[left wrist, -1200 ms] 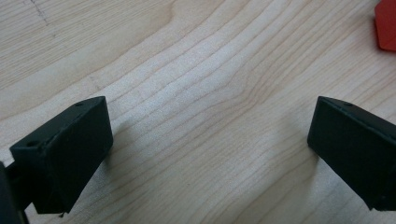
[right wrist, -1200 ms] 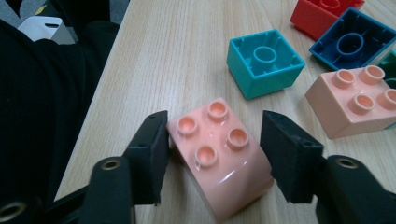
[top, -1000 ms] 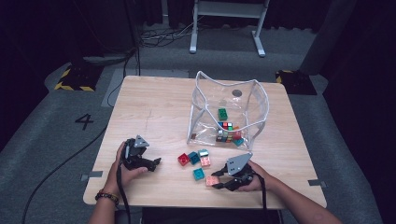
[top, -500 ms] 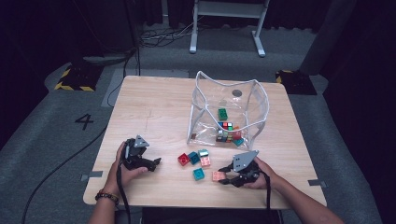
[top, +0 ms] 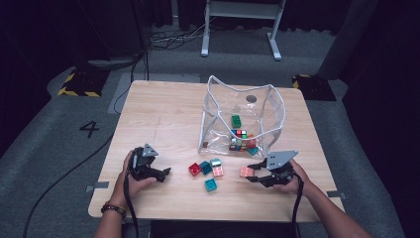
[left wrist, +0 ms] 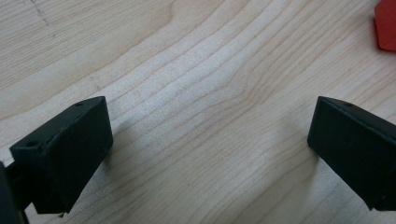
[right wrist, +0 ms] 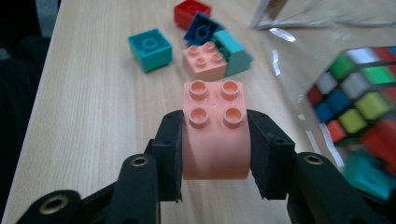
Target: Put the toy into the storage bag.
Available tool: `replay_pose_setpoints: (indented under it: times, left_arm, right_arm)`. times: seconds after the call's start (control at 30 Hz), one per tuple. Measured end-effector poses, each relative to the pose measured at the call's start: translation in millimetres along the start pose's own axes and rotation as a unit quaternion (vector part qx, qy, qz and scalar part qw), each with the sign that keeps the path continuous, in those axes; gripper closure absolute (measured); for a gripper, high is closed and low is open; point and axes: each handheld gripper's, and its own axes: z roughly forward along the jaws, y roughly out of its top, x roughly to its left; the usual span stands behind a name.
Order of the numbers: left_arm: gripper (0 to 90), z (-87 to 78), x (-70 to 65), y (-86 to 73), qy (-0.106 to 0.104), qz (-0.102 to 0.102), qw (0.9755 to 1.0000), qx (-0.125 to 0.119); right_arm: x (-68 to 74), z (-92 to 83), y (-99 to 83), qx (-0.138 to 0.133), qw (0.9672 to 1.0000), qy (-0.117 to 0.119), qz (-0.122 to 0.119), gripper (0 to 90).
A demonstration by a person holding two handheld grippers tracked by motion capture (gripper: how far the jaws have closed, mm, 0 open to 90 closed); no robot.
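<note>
Salmon-pink four-stud brick [right wrist: 215, 135] clamped between the pads of the right gripper [top: 253, 173], jaws pressing its two sides, studs up; it sits near the table's near-right area, just in front of the clear plastic bag [top: 218, 106]. No logo readable on the studs, too blurred

Left of it, a loose cluster on the wooden table [top: 163, 109]: second pink brick [right wrist: 205, 59], teal brick [right wrist: 150, 48] lying alone nearest the front edge, dark blue brick [right wrist: 201, 29], red brick [right wrist: 191, 11], plus a lighter teal piece [right wrist: 236, 53] touching the pink one. Inside the bag: a green brick [top: 236, 120] and a colour-tile puzzle cube [right wrist: 362, 93]; cube is cut off by the frame's right edge in the right gripper view and blurred by the plastic

Left gripper [top: 161, 173] rests low at the near-left, jaws spread wide with bare wood between them; a red corner [left wrist: 386, 25] is cropped at the top right of its view

Only legible writing: a "4" [top: 90, 129] on the grey floor left of the table

Open room: far-left half of the tabletop is bare wood; bag mouth gapes upward, well inside the right edge
</note>
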Motion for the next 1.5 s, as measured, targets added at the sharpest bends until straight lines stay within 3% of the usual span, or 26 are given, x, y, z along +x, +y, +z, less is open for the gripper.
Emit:
replay_pose_setpoints:
  times: [0.2, 0.4, 0.77, 1.1, 1.5]
  left_arm:
    - [0.3, 0.0, 0.0, 0.0, 0.000, 0.000, 1.0000, 0.000]
    - [0.3, 0.0, 0.0, 0.0, 0.000, 0.000, 1.0000, 0.000]
    - [0.3, 0.0, 0.0, 0.0, 0.000, 0.000, 1.0000, 0.000]
    - [0.3, 0.0, 0.0, 0.0, 0.000, 0.000, 1.0000, 0.000]
    - [0.3, 0.0, 0.0, 0.0, 0.000, 0.000, 1.0000, 0.000]
  right_arm:
    - [-9.9, -33.6, 9.3, -0.040, 0.9986, -0.035, 0.002, 59.9]
    - [-9.8, -64.5, 11.0, -0.059, 0.9964, -0.061, 0.005, 59.9]
    - [-14.1, -116.3, 25.3, -0.101, 0.9890, -0.108, 0.001, 59.9]
    - [-18.5, -143.5, 51.3, -0.138, 0.9833, -0.119, -0.012, 59.9]
    - [-44.3, -147.8, 94.8, -0.131, 0.9811, -0.142, -0.015, 59.9]
